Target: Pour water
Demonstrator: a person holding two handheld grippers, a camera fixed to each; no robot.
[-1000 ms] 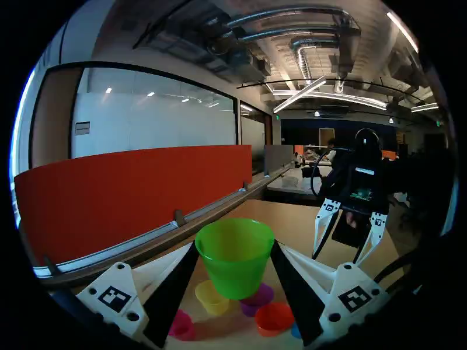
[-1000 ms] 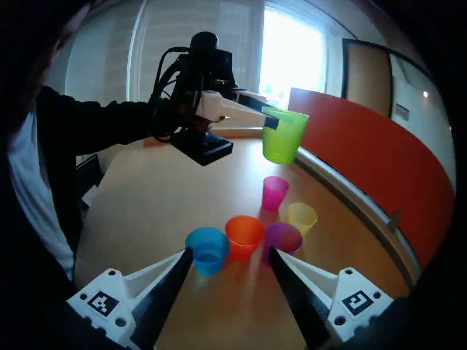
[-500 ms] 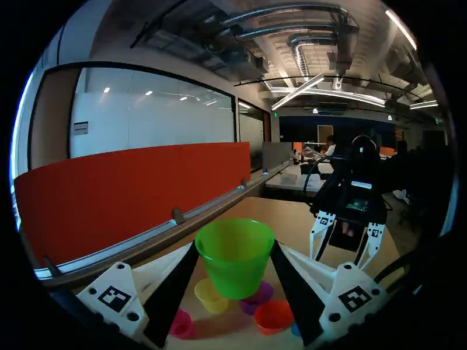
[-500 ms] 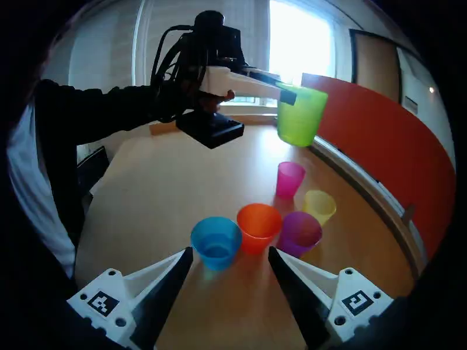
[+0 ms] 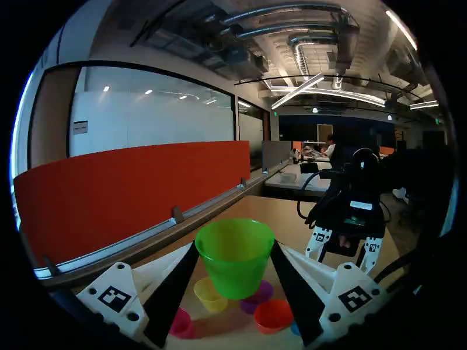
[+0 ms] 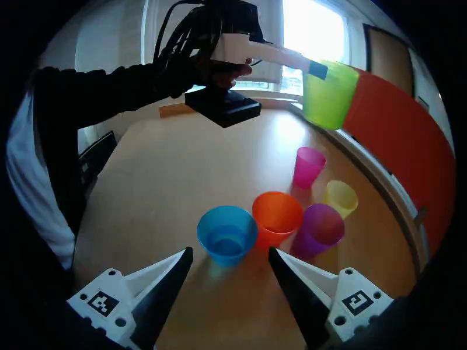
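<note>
Black fingers (image 5: 175, 286) of the left gripper (image 5: 234, 248) press on both sides of a green cup (image 5: 234, 265), gripping it mouth up in the air over a wooden table (image 5: 298, 224). The left gripper view looks past the cup's rim to a red partition (image 5: 117, 192), ceiling pipes (image 5: 280, 29) and a long office beyond, with a yellow cup (image 5: 209, 293), a purple cup (image 5: 260, 290), an orange cup (image 5: 273, 315) and a pink cup (image 5: 182, 324) on the table beneath. Across the table the right gripper (image 5: 344, 255) faces the camera, its white fingers spread apart. The right gripper view gives the opposite angle: the right gripper (image 6: 229, 252) stands wide open with nothing between its fingers, and a blue cup (image 6: 227, 234) sits on the table (image 6: 163, 175) just beyond their tips. The orange cup (image 6: 277, 214) touches the blue cup's side, the purple cup (image 6: 320, 228) is next to it, the yellow cup (image 6: 341, 197) and pink cup (image 6: 308, 166) stand farther back. Above them, a hand (image 6: 225, 61) in a dark sleeve (image 6: 117, 87) holds the left gripper (image 6: 318, 70) high, the green cup (image 6: 328, 96) well above the table beside the red partition (image 6: 408, 151). Whether either cup holds water cannot be told.
</note>
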